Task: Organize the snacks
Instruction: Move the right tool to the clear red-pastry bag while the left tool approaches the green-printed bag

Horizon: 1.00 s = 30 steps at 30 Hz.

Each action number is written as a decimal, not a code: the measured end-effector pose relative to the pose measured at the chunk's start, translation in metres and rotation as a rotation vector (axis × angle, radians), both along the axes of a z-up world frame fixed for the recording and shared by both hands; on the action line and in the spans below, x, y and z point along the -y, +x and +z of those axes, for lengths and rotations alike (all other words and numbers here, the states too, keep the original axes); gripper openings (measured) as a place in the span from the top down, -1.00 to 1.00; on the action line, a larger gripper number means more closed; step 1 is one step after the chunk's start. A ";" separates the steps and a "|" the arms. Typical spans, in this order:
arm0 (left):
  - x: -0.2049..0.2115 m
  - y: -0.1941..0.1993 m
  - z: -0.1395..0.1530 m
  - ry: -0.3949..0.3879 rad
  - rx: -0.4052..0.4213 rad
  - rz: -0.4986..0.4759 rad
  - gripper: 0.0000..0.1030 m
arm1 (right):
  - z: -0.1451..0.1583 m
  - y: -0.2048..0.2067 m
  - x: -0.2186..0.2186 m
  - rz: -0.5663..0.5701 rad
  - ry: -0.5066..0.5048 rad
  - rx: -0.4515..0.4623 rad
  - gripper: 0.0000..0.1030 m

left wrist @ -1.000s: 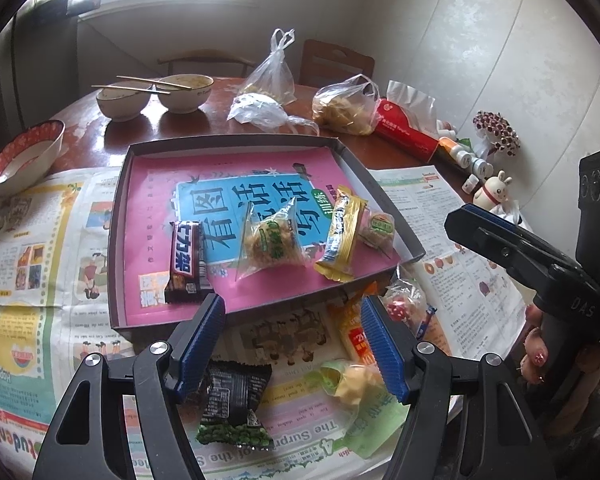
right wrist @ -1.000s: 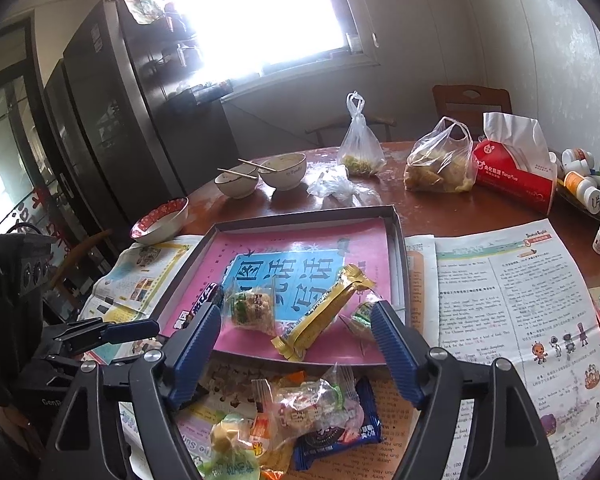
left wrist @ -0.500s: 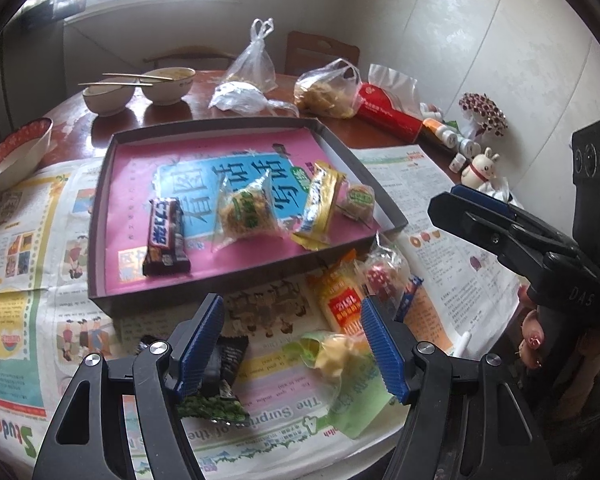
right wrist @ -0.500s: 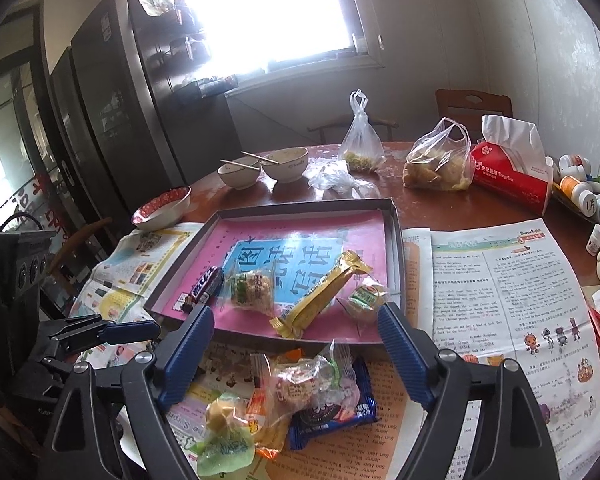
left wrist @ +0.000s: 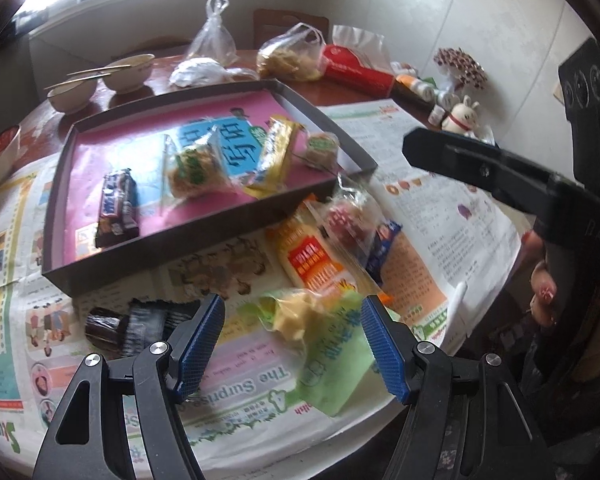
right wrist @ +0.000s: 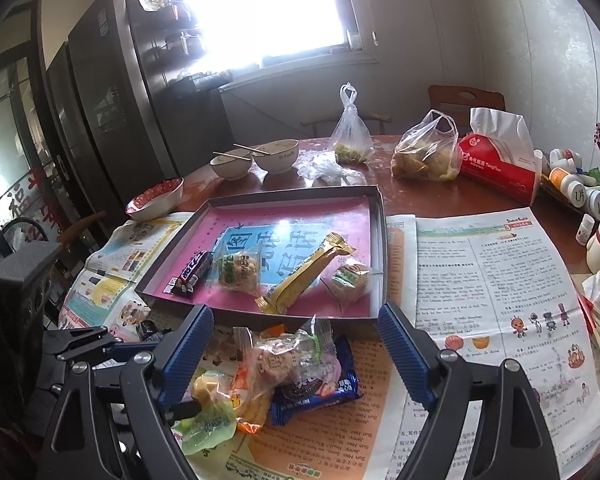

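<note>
A heap of crinkly plastic-wrapped snacks (right wrist: 296,364) lies on the newspaper just before the shallow grey cardboard tray (right wrist: 381,240) with four packets inside. A blue cookie pack (right wrist: 324,394) is half buried. The left gripper (left wrist: 292,328) and right gripper (right wrist: 296,344) both gape, empty; the right jaws have just been widening.

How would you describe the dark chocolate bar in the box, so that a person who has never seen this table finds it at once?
Look for the shallow grey box with the pink lining on the newspaper-covered table. Four snacks lie in a row along its near side. The chocolate bar is the one at the left end: slim, with a dark wrapper and white lettering, while its neighbours are in clear or golden wrappers.
</note>
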State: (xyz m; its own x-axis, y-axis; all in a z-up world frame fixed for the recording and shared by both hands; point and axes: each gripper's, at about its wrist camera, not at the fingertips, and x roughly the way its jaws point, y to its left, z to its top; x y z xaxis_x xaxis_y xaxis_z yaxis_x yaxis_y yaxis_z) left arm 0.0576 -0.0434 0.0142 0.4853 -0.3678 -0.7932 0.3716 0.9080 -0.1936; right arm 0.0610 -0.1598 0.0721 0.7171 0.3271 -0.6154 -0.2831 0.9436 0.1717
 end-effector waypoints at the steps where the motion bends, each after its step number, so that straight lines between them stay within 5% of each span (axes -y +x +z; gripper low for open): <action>1: 0.002 -0.001 -0.001 0.004 -0.001 -0.010 -0.40 | -0.001 -0.001 0.001 0.000 -0.002 0.000 -0.64; 17: 0.032 -0.017 -0.016 0.107 0.013 -0.098 -0.40 | -0.009 -0.006 0.010 -0.003 -0.002 -0.030 -0.64; 30: 0.012 0.003 -0.028 0.083 -0.013 -0.053 -0.40 | -0.047 0.009 -0.013 0.057 -0.079 -0.112 -0.64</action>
